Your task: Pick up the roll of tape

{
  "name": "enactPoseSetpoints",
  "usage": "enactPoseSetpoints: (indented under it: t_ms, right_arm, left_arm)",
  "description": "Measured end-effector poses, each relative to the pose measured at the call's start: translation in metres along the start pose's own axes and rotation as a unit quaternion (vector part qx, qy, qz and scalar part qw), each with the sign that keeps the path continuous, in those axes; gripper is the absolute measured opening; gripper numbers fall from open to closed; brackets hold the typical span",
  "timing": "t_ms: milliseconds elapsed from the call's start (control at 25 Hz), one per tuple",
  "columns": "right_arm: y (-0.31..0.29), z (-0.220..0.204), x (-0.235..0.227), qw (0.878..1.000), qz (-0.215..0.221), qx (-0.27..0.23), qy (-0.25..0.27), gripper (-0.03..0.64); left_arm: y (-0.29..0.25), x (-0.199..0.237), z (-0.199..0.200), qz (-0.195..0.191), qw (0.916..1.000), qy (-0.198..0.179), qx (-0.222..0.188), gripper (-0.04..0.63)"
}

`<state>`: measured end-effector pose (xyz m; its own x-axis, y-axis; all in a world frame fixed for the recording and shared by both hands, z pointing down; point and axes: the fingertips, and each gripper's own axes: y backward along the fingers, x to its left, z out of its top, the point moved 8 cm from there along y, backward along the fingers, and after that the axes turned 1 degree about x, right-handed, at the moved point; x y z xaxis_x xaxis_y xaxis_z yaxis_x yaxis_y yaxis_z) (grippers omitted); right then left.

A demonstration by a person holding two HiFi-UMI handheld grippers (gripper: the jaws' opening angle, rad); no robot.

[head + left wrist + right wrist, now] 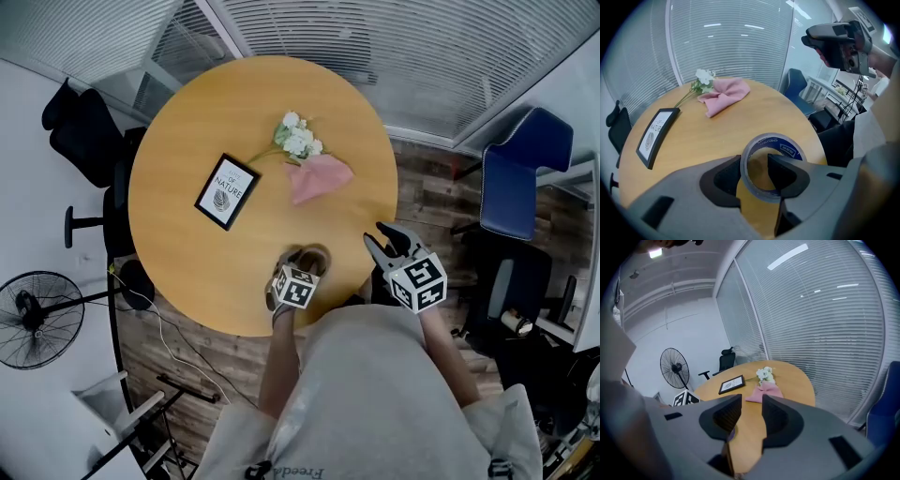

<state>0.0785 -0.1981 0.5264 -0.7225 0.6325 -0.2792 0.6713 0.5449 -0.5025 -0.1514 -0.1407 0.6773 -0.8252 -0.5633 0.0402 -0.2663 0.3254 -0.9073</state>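
Left tongs [753, 171]: pinched the wall of the roll of tape [782, 145], one jaw inside the ring, one outside.
Roll position: was tilted, by the round desk's [178, 159] near edge.
Right tongs [751, 416]: spread, empty, beside the left.
Farther out: framed print [227, 190], pink cloth [319, 176], white flowers [298, 138].
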Motion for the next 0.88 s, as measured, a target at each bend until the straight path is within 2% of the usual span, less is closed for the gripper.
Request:
enactPoseSetpoints:
  t_ms: [240, 880]
  right_arm:
    - [0.0007, 0.0002, 0.0038, 1.000, -0.002, -0.011, 0.004, 0.127]
    - [-0.0043, -0.0070, 0.0091, 1.000, 0.002, 0.007, 0.011, 0.123]
  left_arm:
    - [0.0016, 0.0030, -0.0043, 0.012, 0.9999, 0.004, -0.001, 0.107]
    - [-0.0019, 0.0042, -0.0061, 0.027, 0.9996, -0.007, 0.004, 0.080]
